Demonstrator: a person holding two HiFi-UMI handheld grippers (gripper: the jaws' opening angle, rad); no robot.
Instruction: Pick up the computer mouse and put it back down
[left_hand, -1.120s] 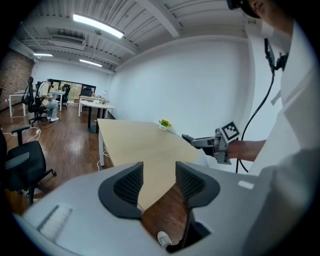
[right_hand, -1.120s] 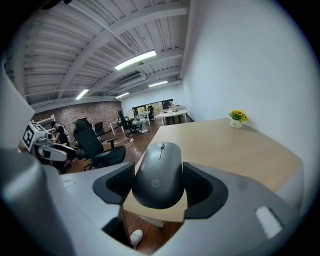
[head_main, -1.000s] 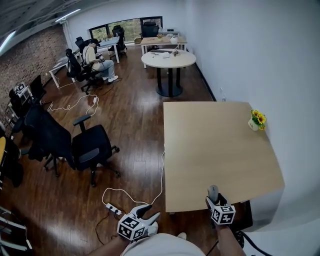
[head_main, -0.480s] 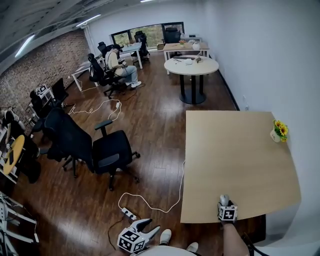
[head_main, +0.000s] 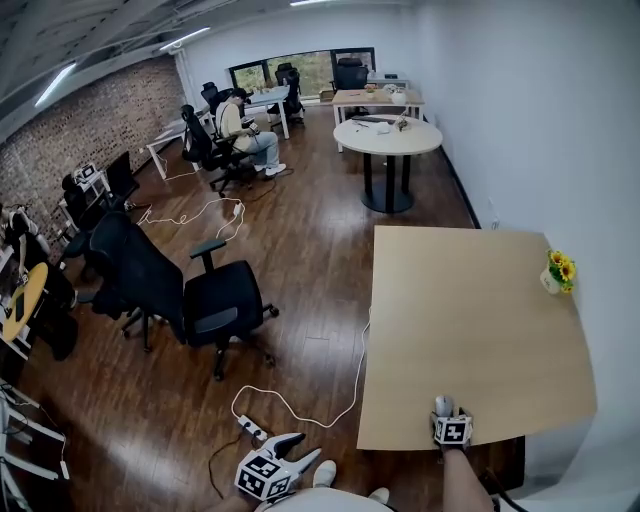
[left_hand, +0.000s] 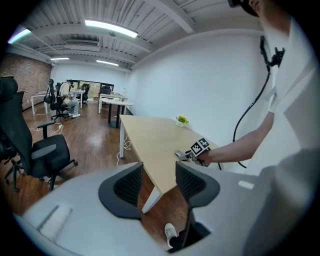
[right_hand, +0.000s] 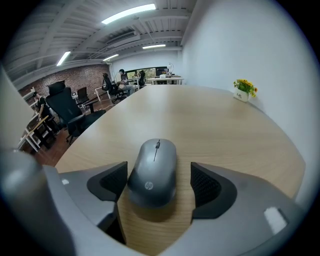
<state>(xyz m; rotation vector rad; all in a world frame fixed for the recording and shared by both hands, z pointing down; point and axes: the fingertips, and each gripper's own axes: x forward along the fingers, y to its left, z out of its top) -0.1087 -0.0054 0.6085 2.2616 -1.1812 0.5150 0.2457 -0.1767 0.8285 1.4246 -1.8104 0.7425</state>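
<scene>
- Mouse (right_hand: 152, 172) sits on table (right_hand: 225, 130) btwn jaws of your R gripper (right_hand: 157, 181); they've just been opening, pads clear.
- Prob. light, hard, slick shell; best hold: sides, mid-body.
- L gripper (left_hand: 159, 180): jaws apart, empty.

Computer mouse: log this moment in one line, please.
computer mouse: resting on table | right gripper: jaws just been opening, mouse between, released | left gripper: open, empty

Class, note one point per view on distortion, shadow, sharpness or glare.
Head view: fisheye bows the table edges. Right gripper view: the mouse is sharp, with a soft shadow under its near end; corners are black. Left gripper view: the ceiling light is blown out.
</scene>
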